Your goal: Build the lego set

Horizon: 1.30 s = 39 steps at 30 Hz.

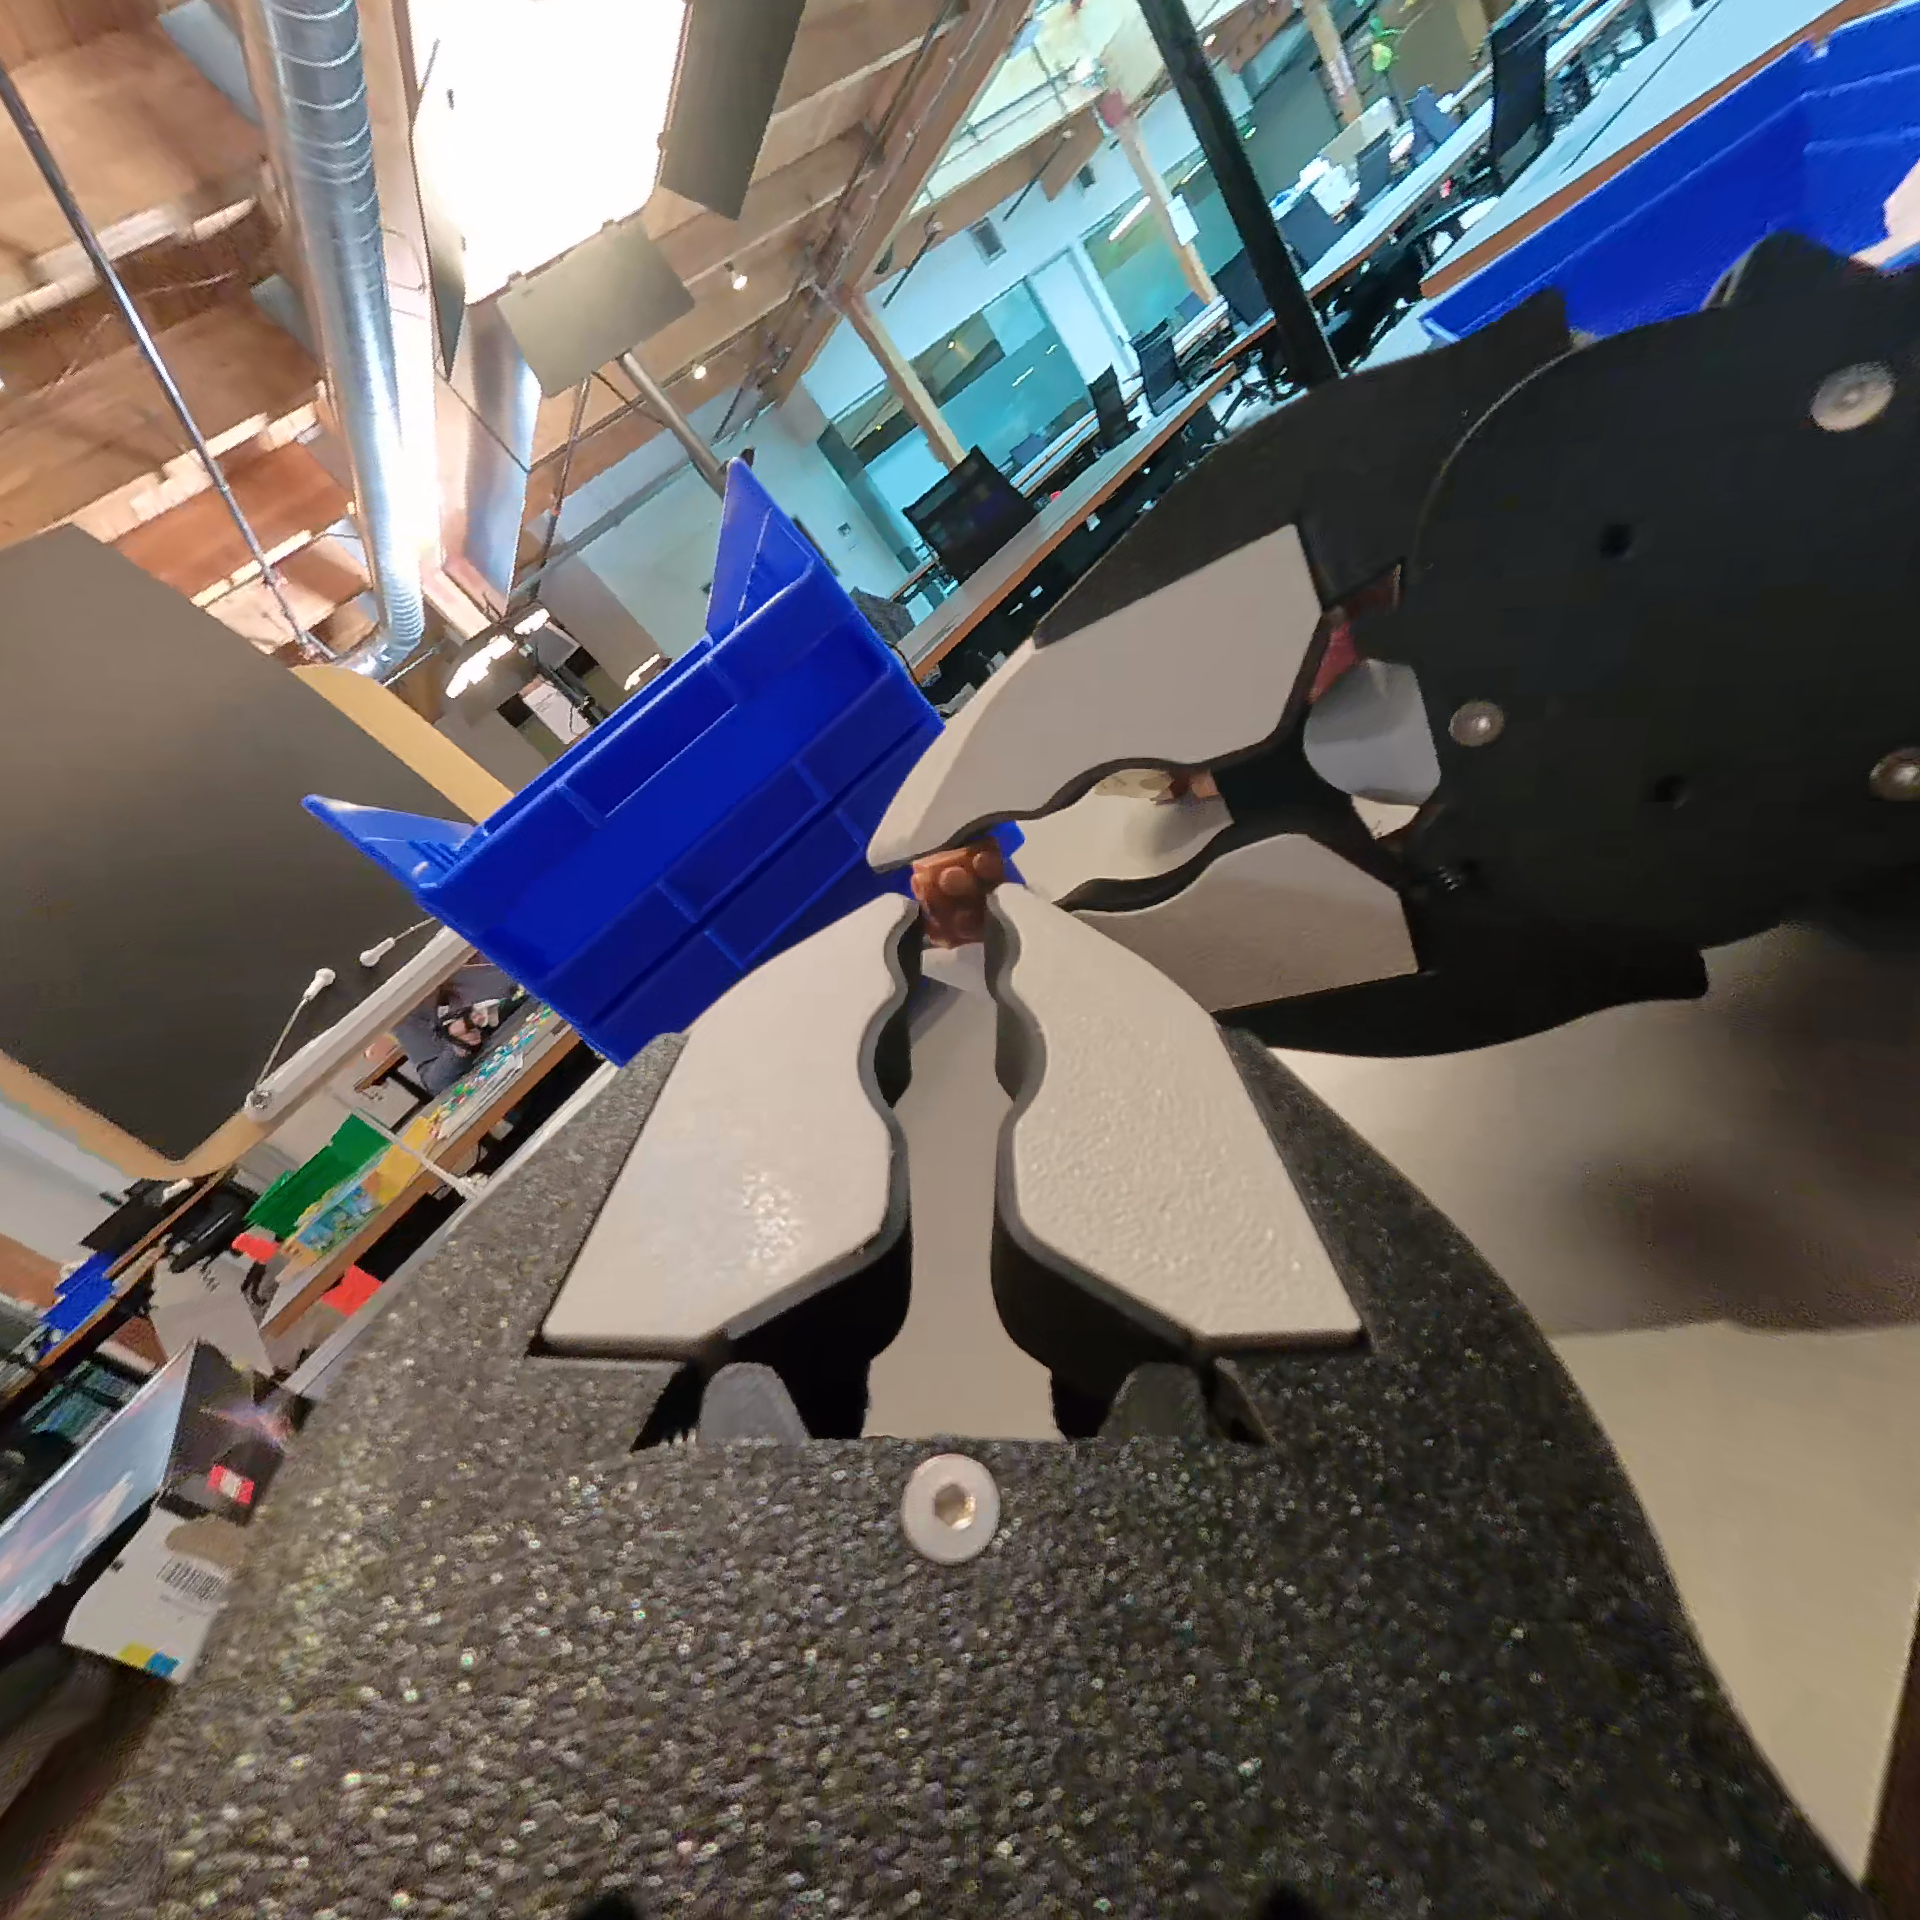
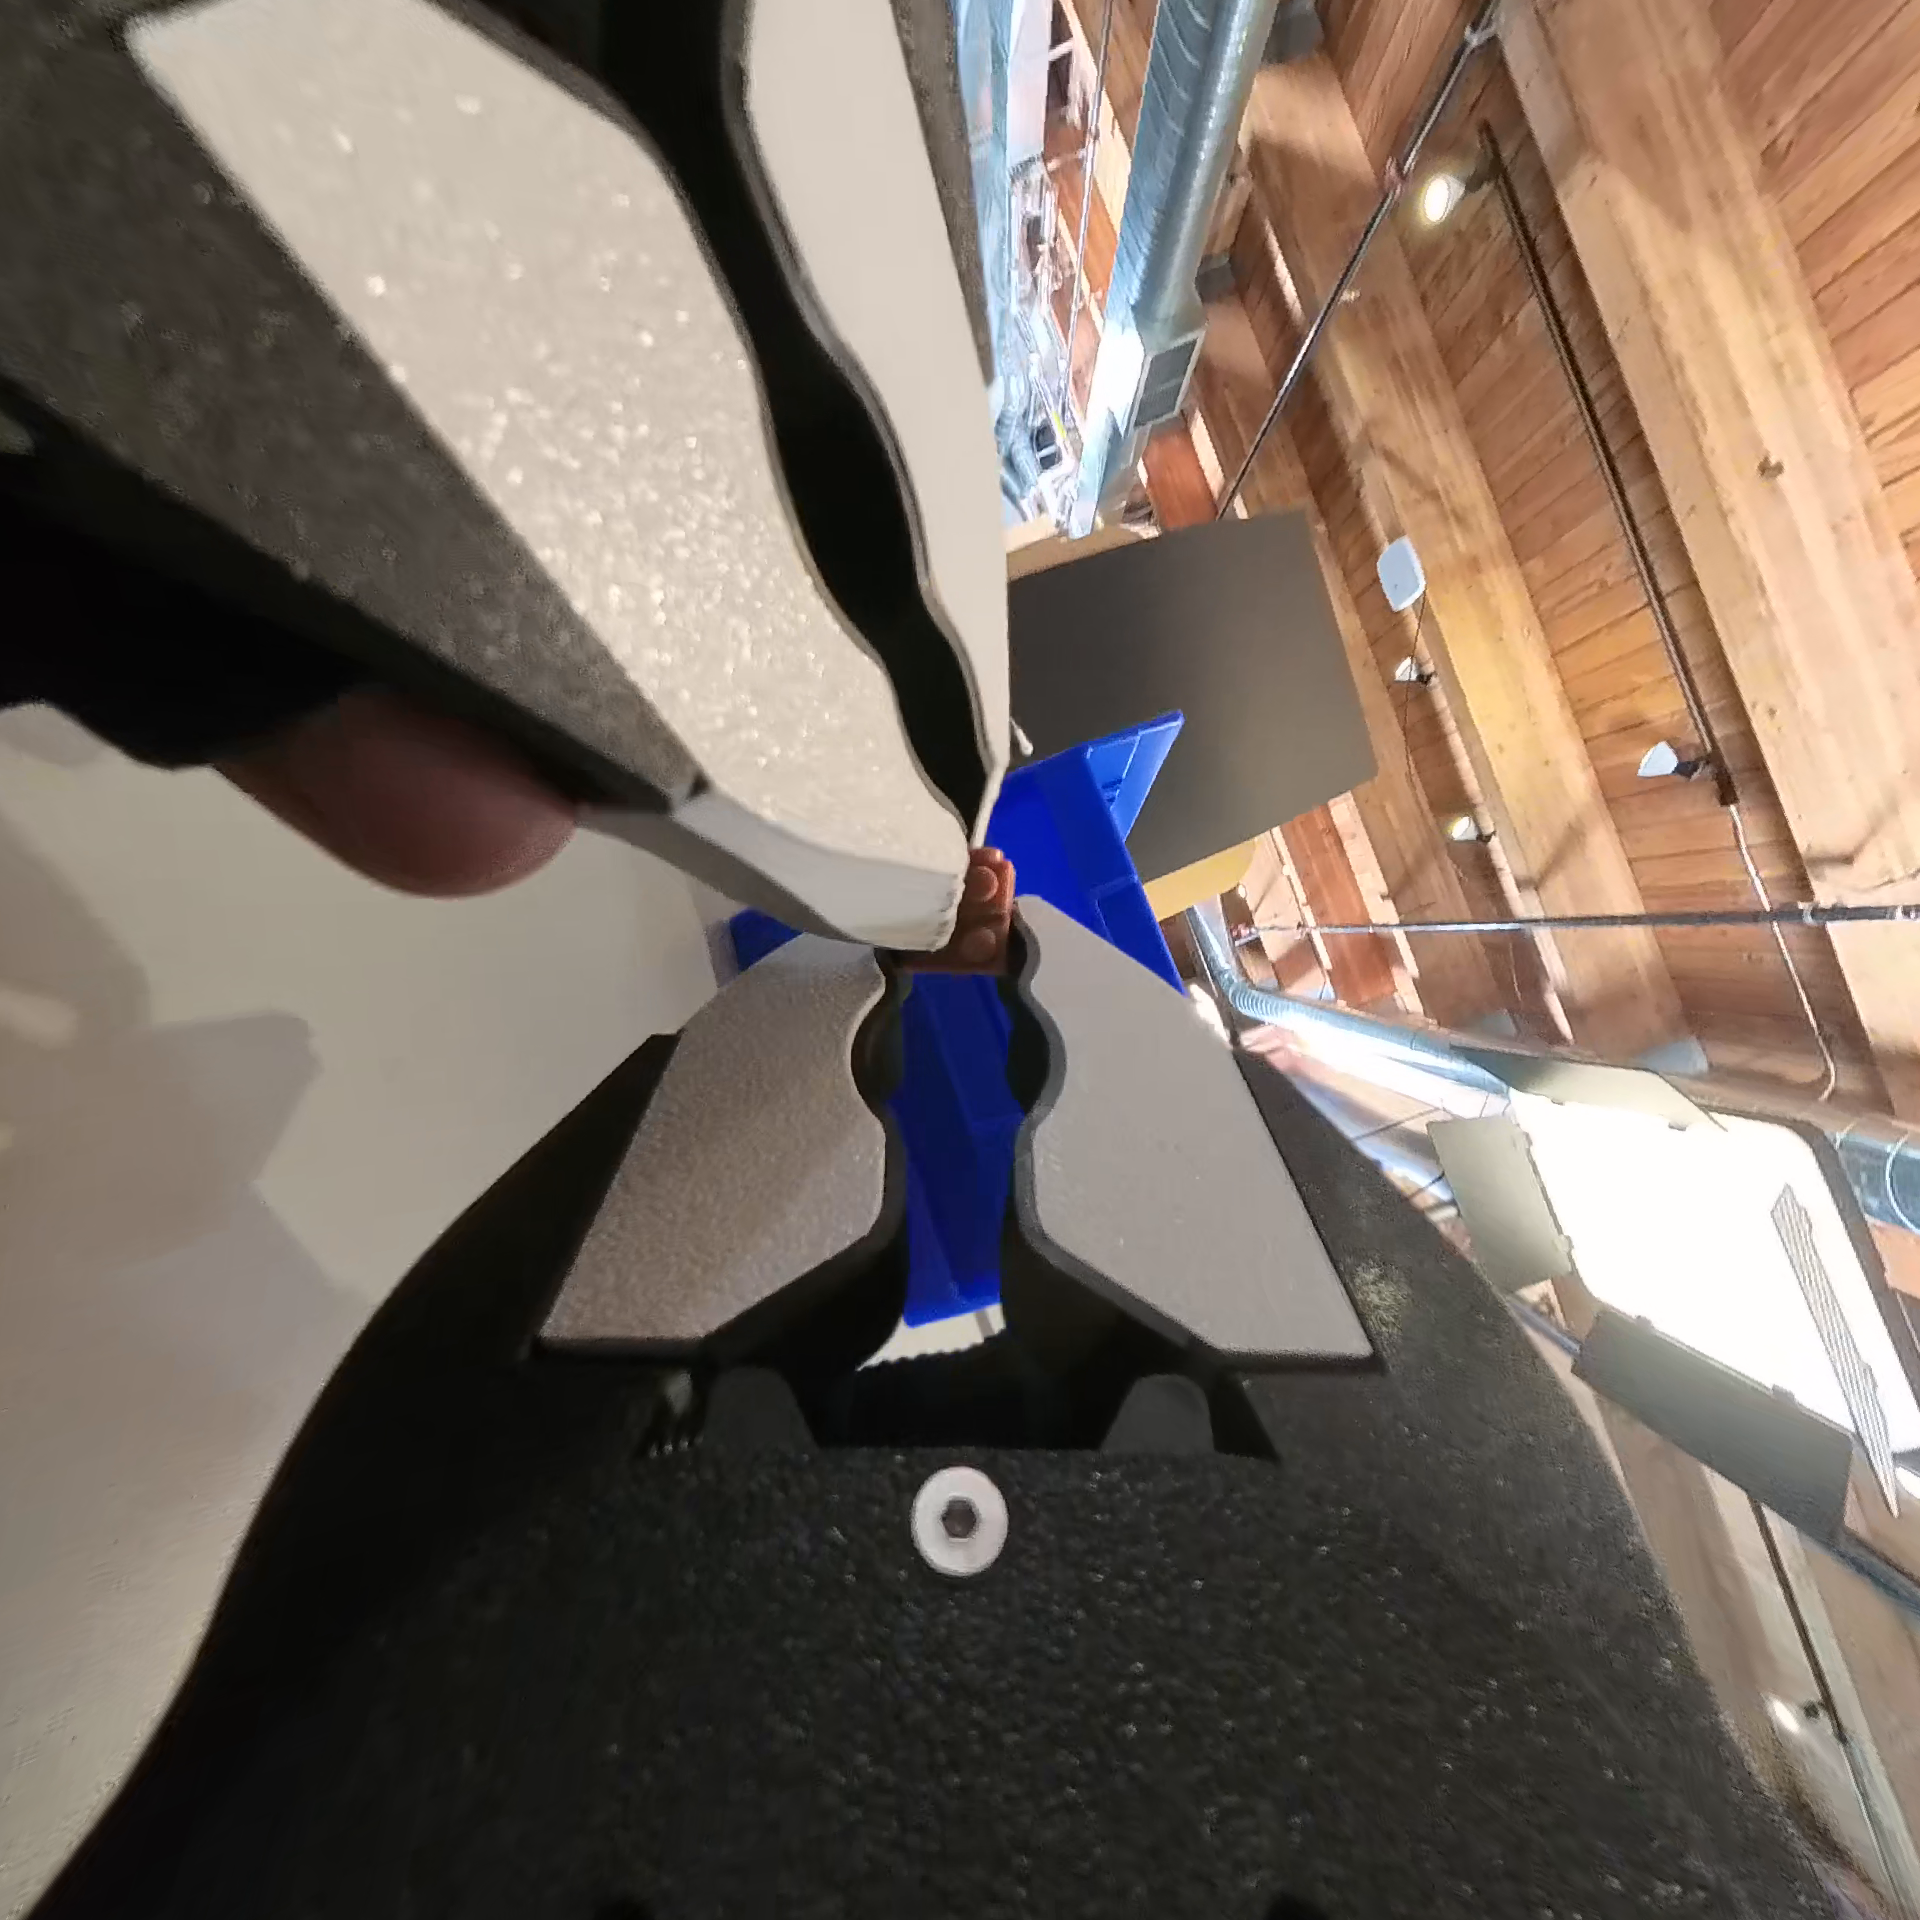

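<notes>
A small brown studded lego piece is pinched between the tips of my left gripper, held in the air above the white table. My right gripper comes in from the right and meets it tip to tip. In the right wrist view my right gripper is shut on the brown lego piece, and the left gripper comes down from the upper left onto it. I cannot tell whether the brown lego is one piece or two joined ones. A thumb rests under the left gripper.
A blue plastic bin stands just behind the gripper tips and also shows in the right wrist view. Another blue bin is at the far right. A printed box lies at the lower left. A person sits at a far table.
</notes>
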{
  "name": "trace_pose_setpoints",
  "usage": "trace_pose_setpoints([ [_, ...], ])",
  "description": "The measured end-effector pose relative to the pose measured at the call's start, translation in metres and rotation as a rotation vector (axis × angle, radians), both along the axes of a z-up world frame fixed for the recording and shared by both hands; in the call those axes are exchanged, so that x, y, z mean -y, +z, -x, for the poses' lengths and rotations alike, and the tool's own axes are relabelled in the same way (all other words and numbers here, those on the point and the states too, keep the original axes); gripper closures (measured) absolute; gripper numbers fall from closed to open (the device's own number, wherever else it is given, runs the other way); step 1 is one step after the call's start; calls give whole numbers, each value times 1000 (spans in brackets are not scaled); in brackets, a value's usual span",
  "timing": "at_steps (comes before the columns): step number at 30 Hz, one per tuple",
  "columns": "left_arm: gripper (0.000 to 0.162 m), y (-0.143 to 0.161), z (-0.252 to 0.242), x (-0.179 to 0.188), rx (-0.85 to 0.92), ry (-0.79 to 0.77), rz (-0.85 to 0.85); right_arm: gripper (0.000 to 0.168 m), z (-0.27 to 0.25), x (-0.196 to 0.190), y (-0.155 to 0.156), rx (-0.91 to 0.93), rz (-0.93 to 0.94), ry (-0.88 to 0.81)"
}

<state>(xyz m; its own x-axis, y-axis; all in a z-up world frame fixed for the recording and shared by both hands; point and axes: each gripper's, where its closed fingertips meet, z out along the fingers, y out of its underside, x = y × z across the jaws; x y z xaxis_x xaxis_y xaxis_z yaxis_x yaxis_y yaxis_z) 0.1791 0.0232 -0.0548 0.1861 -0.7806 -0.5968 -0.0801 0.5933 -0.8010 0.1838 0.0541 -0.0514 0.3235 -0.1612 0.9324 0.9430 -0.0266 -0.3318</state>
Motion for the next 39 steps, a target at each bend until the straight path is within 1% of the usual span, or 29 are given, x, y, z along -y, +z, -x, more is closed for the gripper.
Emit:
trace_pose_setpoints([
  [3,151,0,-1,1,6,19,-2,153,-2,1,-1,-32,5,-12],
  [9,151,-2,-3,0,1,48,-31,153,-4,-1,-4,-32,19,-39],
  [15,150,-2,-3,-2,0,45,-3,153,-5,-3,-5,-15,24,-55],
  [24,152,-3,-2,-2,-15,41,-20,153,-3,-3,-9,18,39,-43],
  [31,153,2,1,1,-10,34,-113,153,-1,-1,-7,-35,35,-5],
  [37,155,-1,1,5,-36,23,-207,153,-2,-1,-10,-38,55,-10],
  [39,157,-3,1,9,-42,2,-212,154,-3,-1,-11,-34,58,-16],
])
